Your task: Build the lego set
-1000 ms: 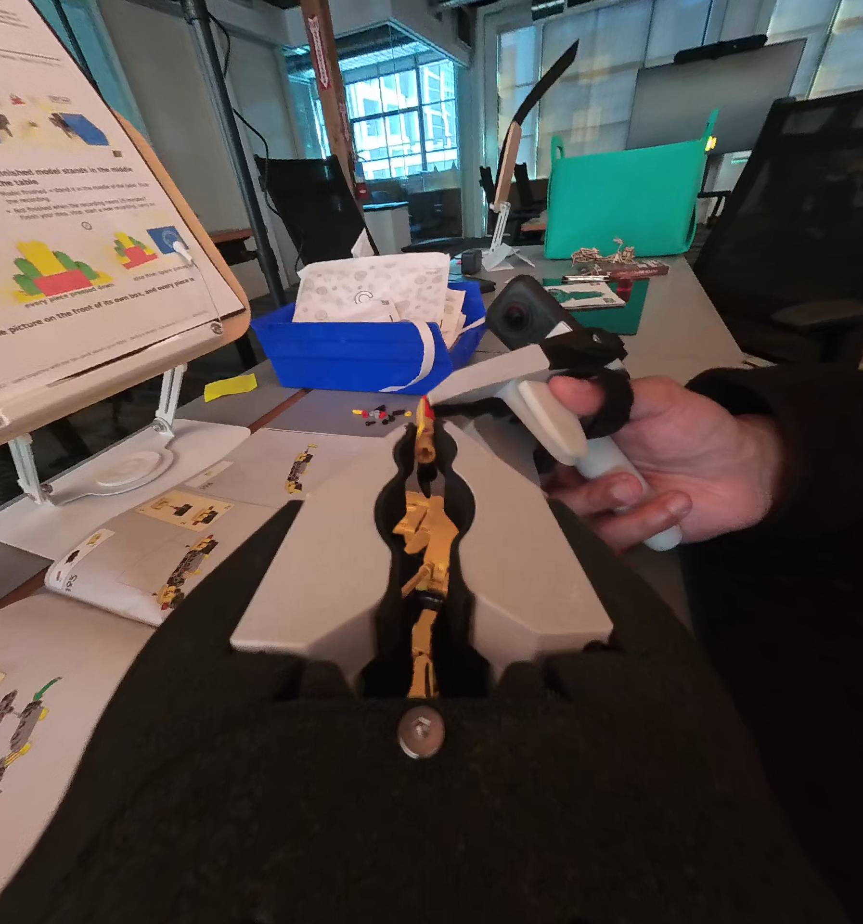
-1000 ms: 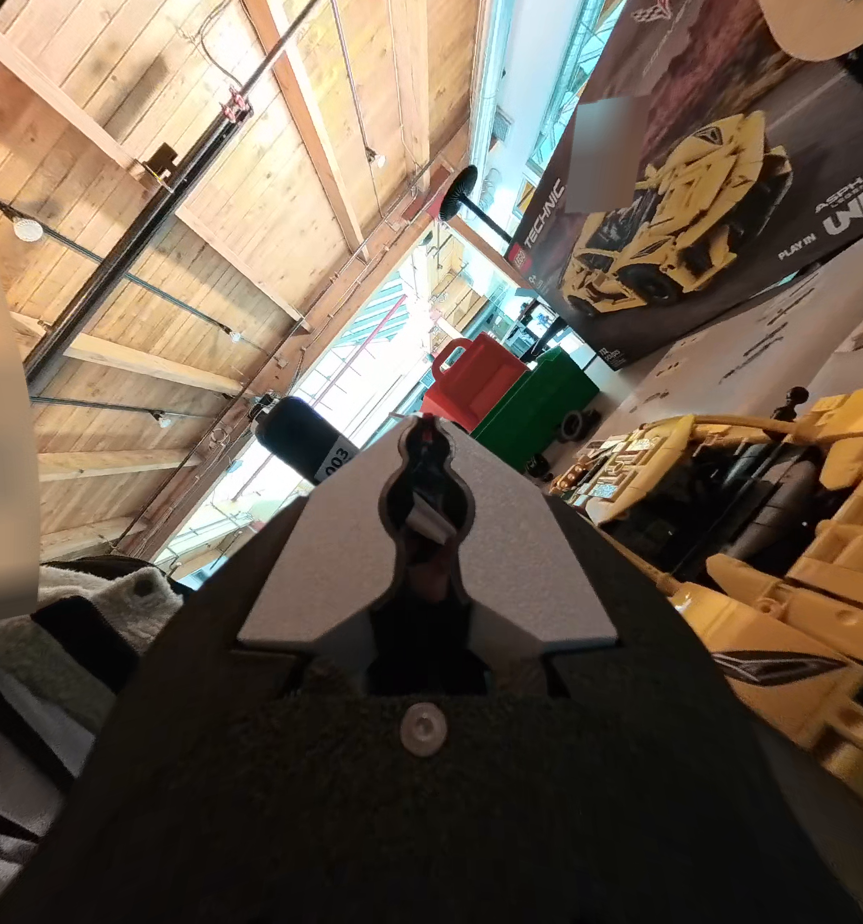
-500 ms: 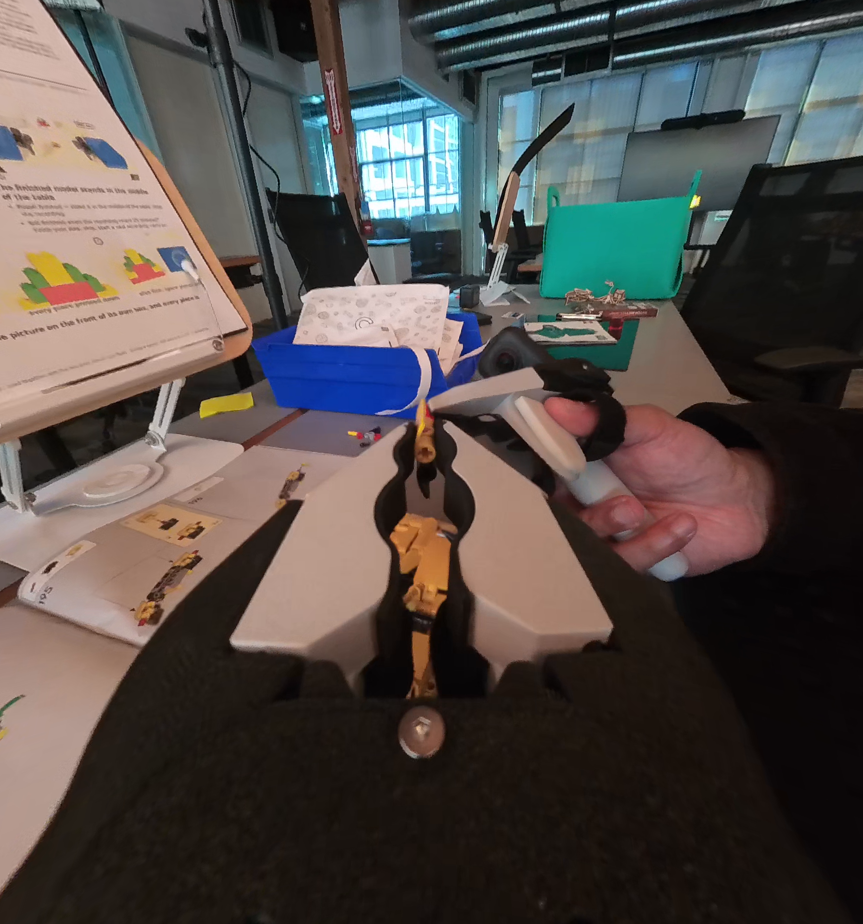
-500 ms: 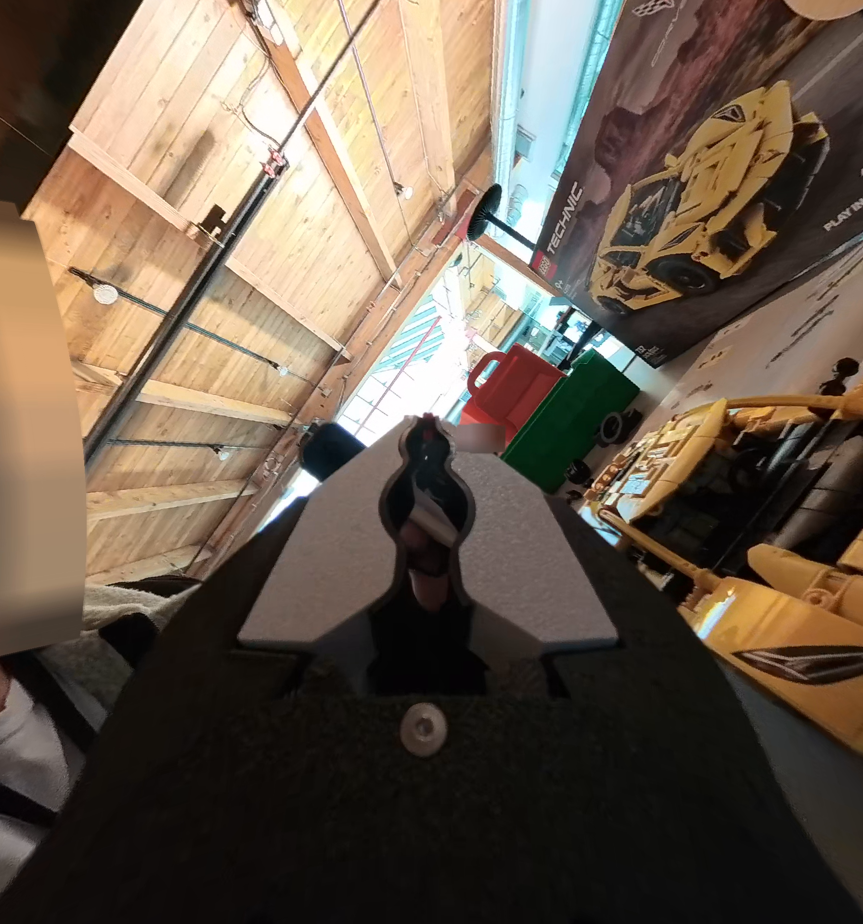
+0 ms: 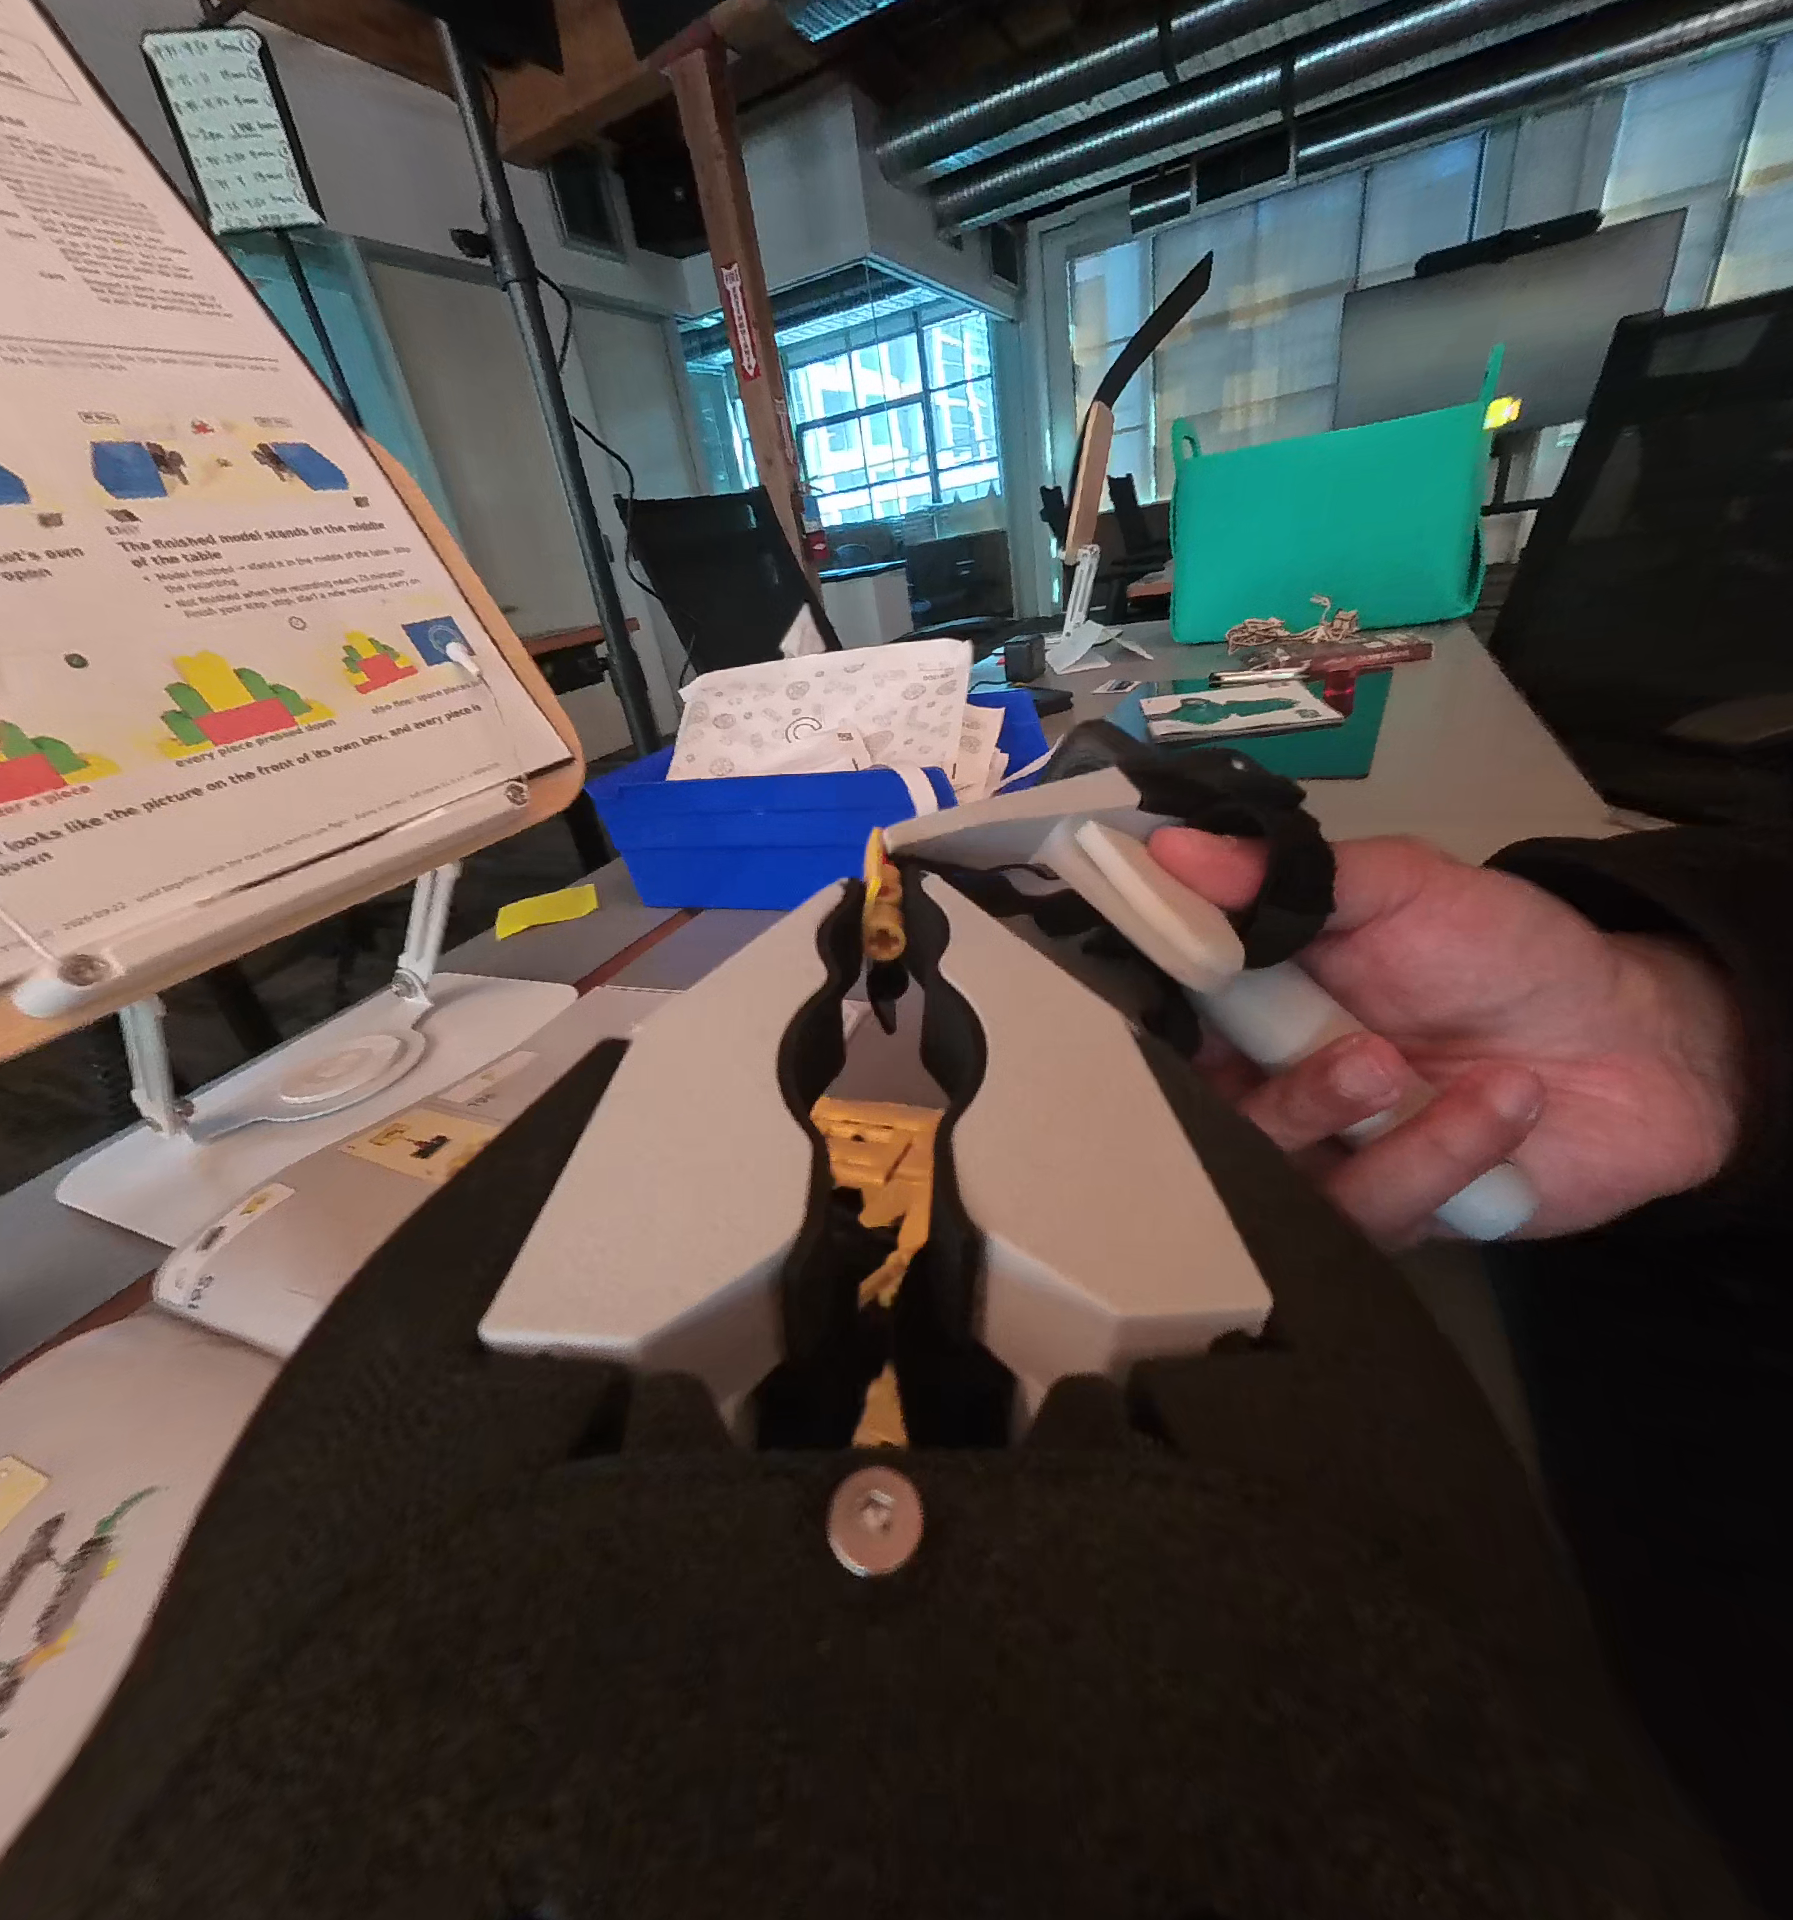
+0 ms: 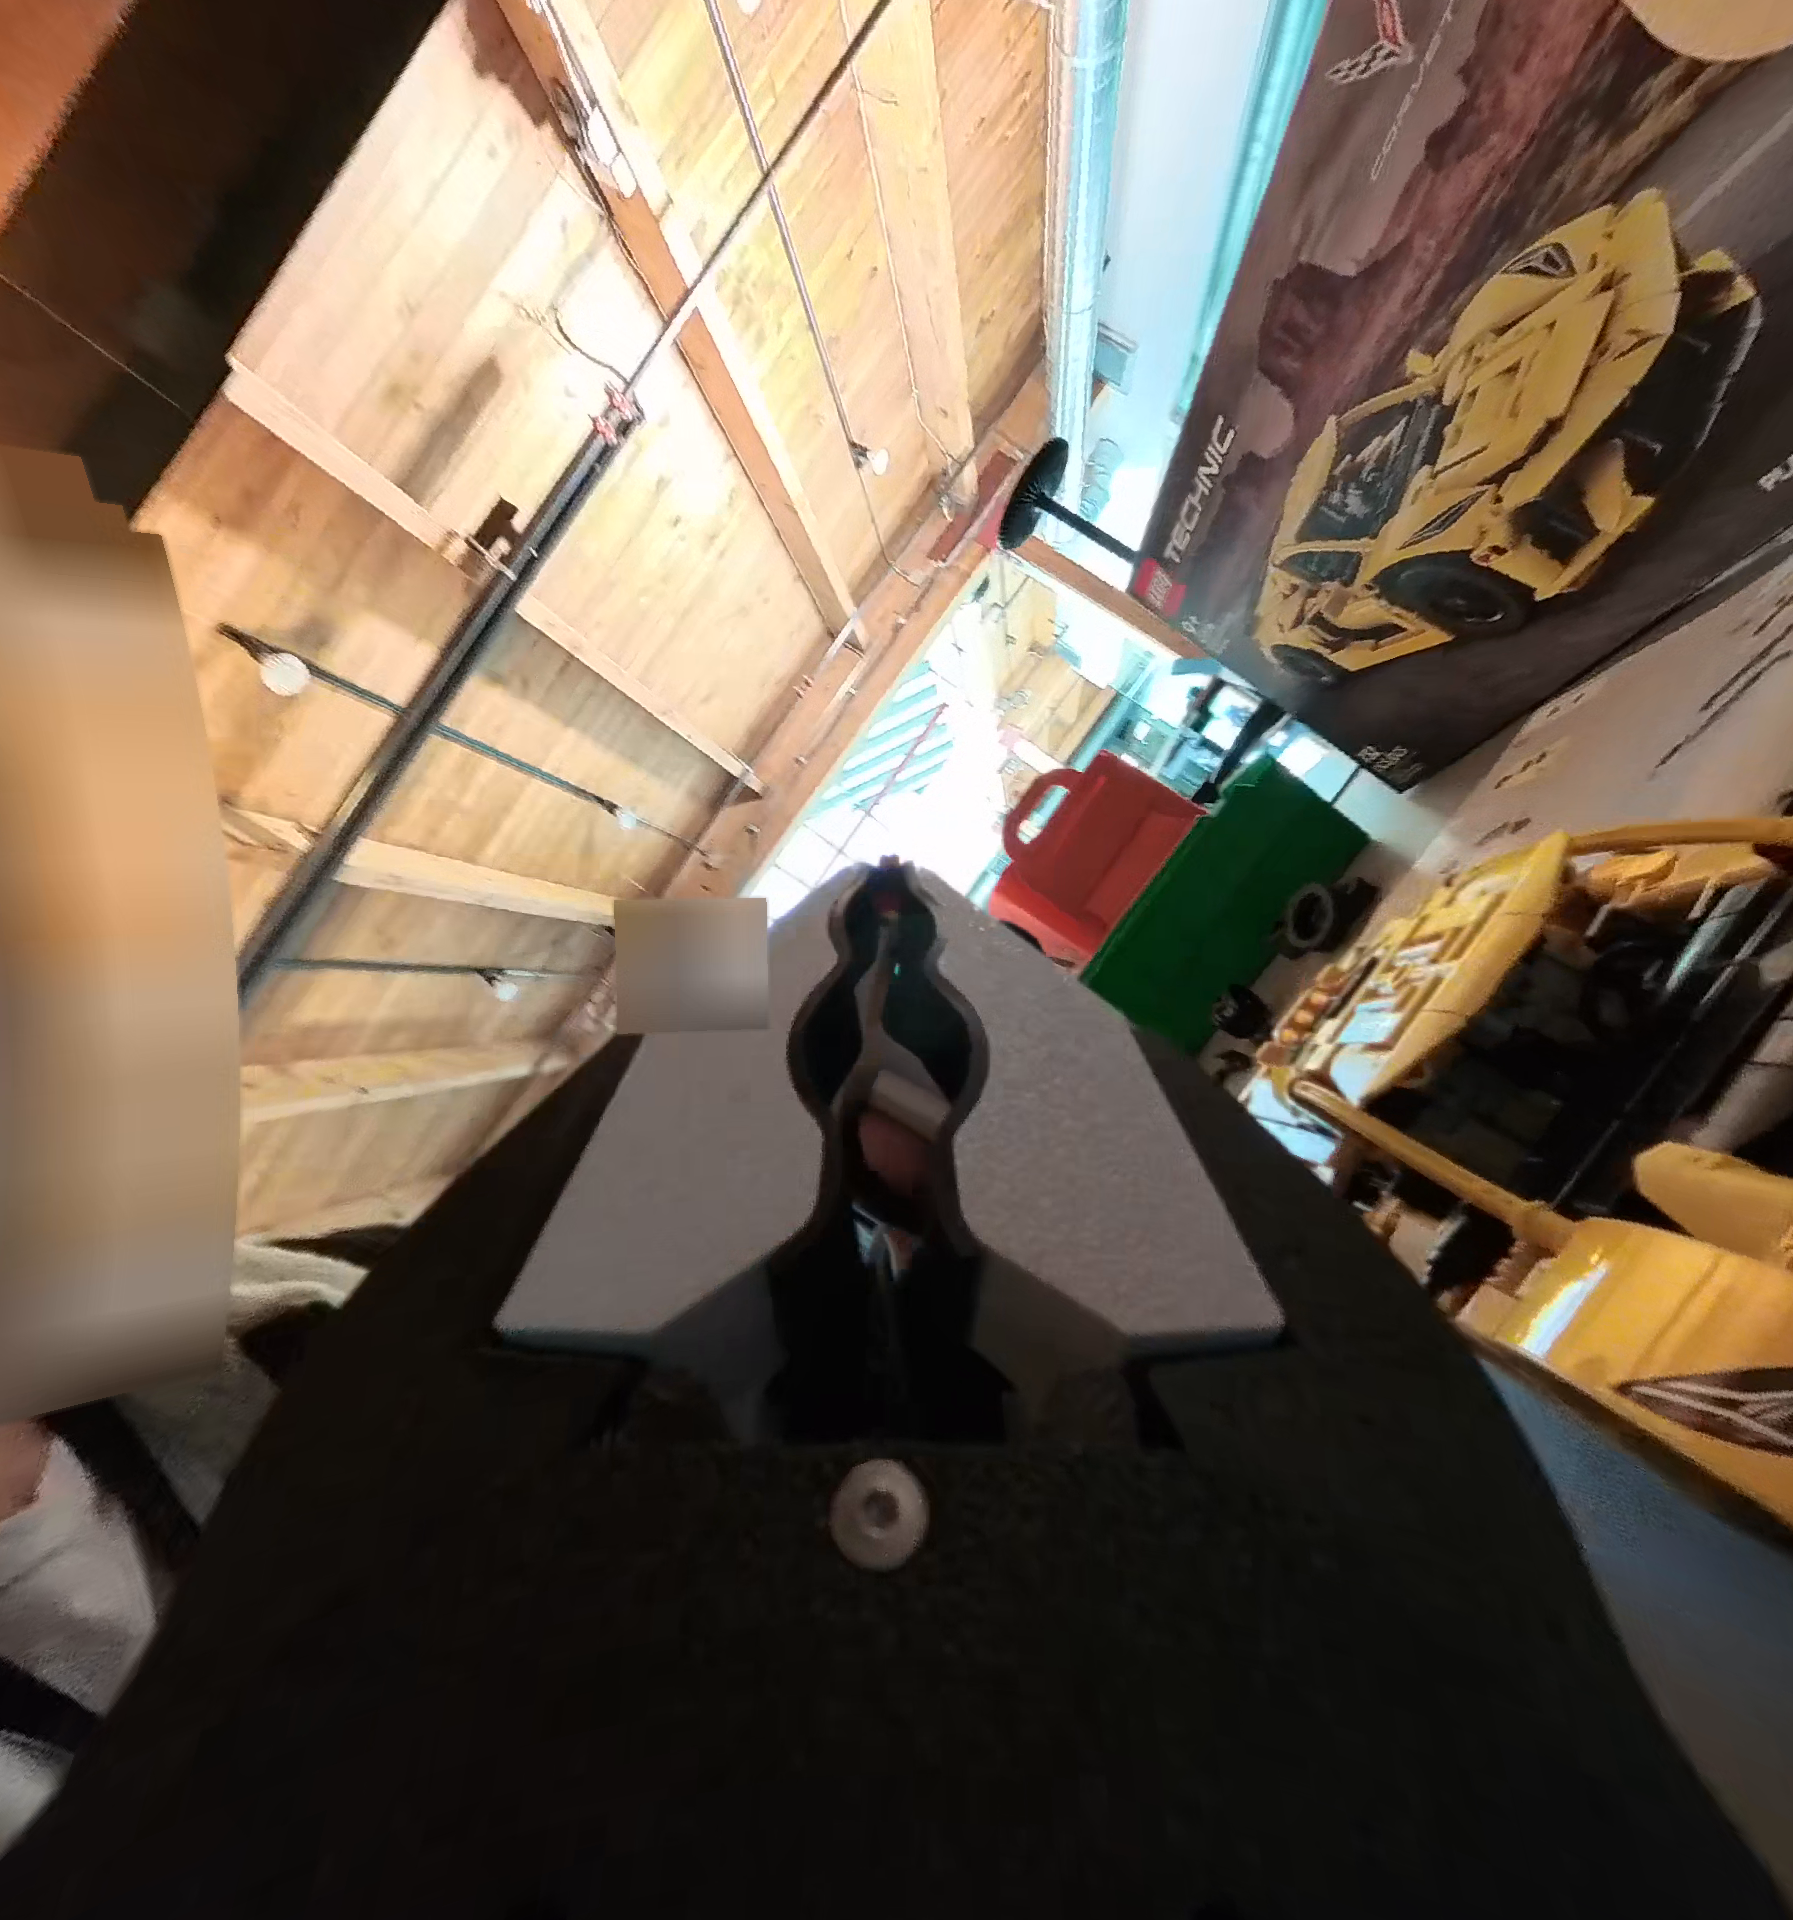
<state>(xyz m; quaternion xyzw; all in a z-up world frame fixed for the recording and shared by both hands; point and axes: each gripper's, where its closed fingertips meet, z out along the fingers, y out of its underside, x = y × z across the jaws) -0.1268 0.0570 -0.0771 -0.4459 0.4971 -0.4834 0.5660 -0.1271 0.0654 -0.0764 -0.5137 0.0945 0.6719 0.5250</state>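
Observation:
In the left wrist view my left gripper (image 5: 884,920) is shut on a yellow lego sub-assembly (image 5: 876,1143). The sub-assembly runs along the gap between the fingers, and a tan pin end (image 5: 884,930) shows at the tips. My right gripper (image 5: 897,844), held in a hand (image 5: 1494,1039), comes in from the right, and its tip meets the left tip. In the right wrist view the right gripper (image 6: 887,899) is shut on a small red piece (image 6: 887,889). The partly built yellow car model (image 6: 1494,1039) lies at the right.
An instruction board on a white stand (image 5: 196,623) stands at the left, with open booklet pages (image 5: 279,1236) on the table below it. A blue bin of paper bags (image 5: 767,831) sits behind. The set's box (image 6: 1494,416) and the red (image 6: 1089,852) and green (image 6: 1235,914) bins lie beyond the model. Left and right tips are no more than a few centimetres apart.
Both grippers have risen and tilted while staying tip to tip. In the left view the table has dropped lower. In the right view the car model has slid to the right.

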